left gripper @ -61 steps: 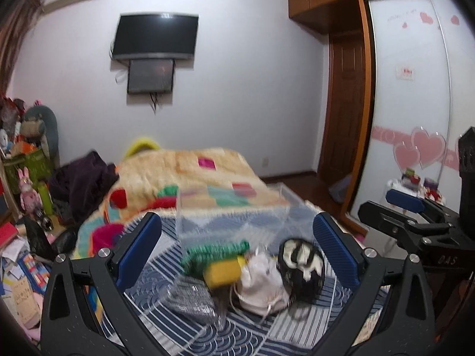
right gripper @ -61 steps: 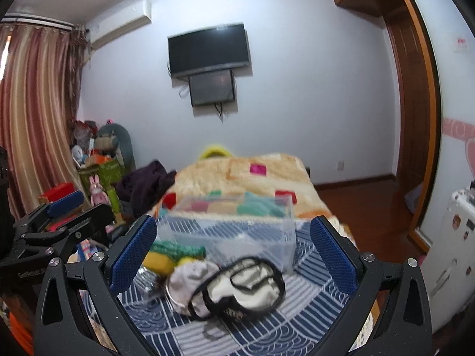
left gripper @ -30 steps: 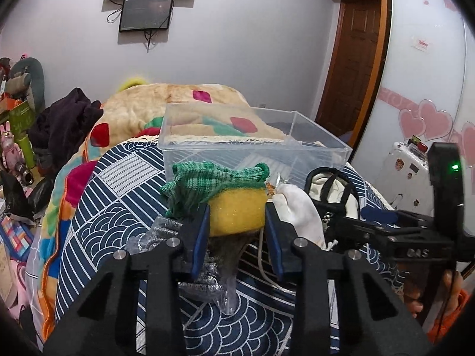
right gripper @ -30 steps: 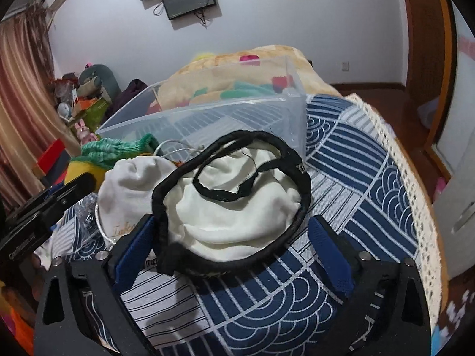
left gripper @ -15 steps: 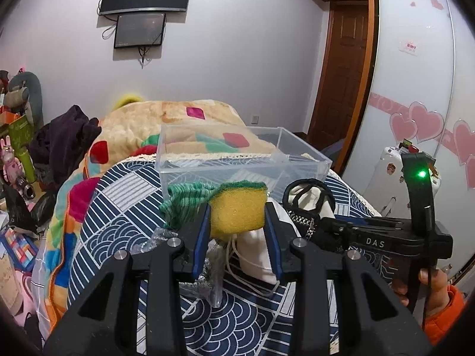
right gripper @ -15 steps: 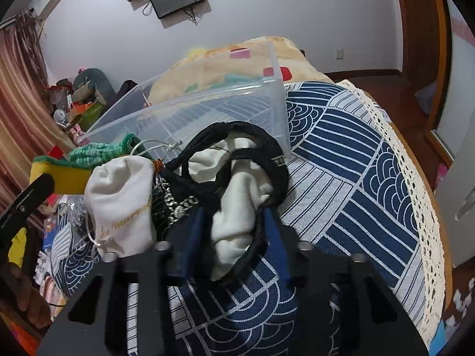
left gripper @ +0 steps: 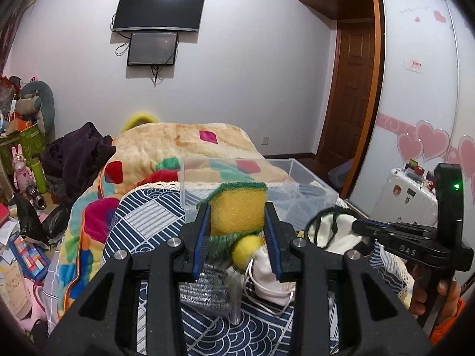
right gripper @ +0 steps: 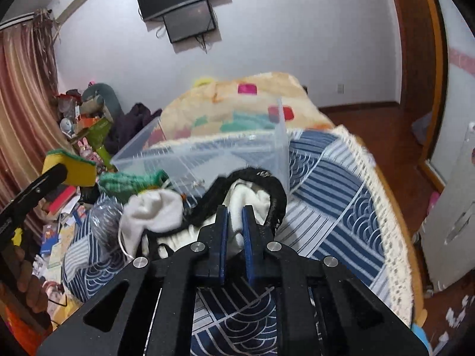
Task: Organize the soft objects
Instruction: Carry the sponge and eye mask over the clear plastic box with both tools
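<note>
The yellow sponge with a green scouring layer sits between the left claw's blue pads, which cover its two sides. Below it, a green knitted cloth and a small yellow ball are mostly hidden behind the claw. In the right wrist view, the white fabric pouch with black trim disappears between the right claw's nearly closed pads. The clear plastic storage box beyond it is motion-blurred.

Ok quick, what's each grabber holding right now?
Left gripper: shut on the yellow sponge, lifted off the bed.
Right gripper: shut on the white pouch with the black trim.
</note>
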A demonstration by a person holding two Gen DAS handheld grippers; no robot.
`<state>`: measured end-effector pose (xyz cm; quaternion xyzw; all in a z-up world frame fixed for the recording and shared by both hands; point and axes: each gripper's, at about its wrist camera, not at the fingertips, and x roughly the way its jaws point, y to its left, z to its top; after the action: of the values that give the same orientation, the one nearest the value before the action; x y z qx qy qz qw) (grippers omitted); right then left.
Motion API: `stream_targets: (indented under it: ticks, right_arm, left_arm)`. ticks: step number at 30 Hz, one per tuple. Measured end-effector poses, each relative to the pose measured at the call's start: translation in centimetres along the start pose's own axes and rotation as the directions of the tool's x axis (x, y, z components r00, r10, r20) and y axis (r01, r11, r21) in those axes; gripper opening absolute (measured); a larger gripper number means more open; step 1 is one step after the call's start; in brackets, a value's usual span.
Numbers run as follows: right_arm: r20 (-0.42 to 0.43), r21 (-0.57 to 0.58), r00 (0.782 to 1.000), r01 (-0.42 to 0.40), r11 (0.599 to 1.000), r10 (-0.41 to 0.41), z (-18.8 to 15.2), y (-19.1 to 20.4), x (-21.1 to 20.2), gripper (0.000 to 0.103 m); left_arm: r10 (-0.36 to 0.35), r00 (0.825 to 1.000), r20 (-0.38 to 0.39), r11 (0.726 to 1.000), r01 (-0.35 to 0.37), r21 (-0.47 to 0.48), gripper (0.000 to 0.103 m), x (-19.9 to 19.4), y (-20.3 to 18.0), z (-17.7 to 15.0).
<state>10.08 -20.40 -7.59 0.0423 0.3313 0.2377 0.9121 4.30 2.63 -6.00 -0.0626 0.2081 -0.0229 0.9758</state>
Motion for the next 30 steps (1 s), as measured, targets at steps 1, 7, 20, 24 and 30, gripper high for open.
stream_targets:
  ticks: [1,7,20,24,30]
  right_arm:
    - [0.005,-0.003,1.0,0.002,1.0,-0.002,0.2,-0.1,0.1,0.009]
    - [-0.052,-0.041,0.997,0.05,0.998,-0.052,0.0,-0.4,1.1,0.015]
    - [-0.19,0.035,0.979,0.087,0.996,-0.079,-2.0,-4.7,5.4,0.056]
    - [-0.179,-0.015,0.98,0.083,0.996,-0.084,-2.3,-3.7,5.3,0.03]
    - [-0.09,-0.032,0.994,0.062,0.998,-0.065,-0.9,-2.7,2.5,0.018]
  left_arm:
    - [-0.002,1.0,0.002,1.0,0.002,-0.003,0.035,0.0,0.0,0.1]
    - [0.001,1.0,0.0,1.0,-0.001,0.001,0.035,0.2,0.0,0.3]
    - [-0.004,1.0,-0.015,1.0,0.004,0.0,0.035,1.3,0.3,0.0]
    - [0.006,1.0,-0.016,1.0,-0.006,0.009,0.035,1.5,0.2,0.0]
    - [0.018,1.0,-0.003,1.0,-0.018,0.018,0.035,2.0,0.4,0.7]
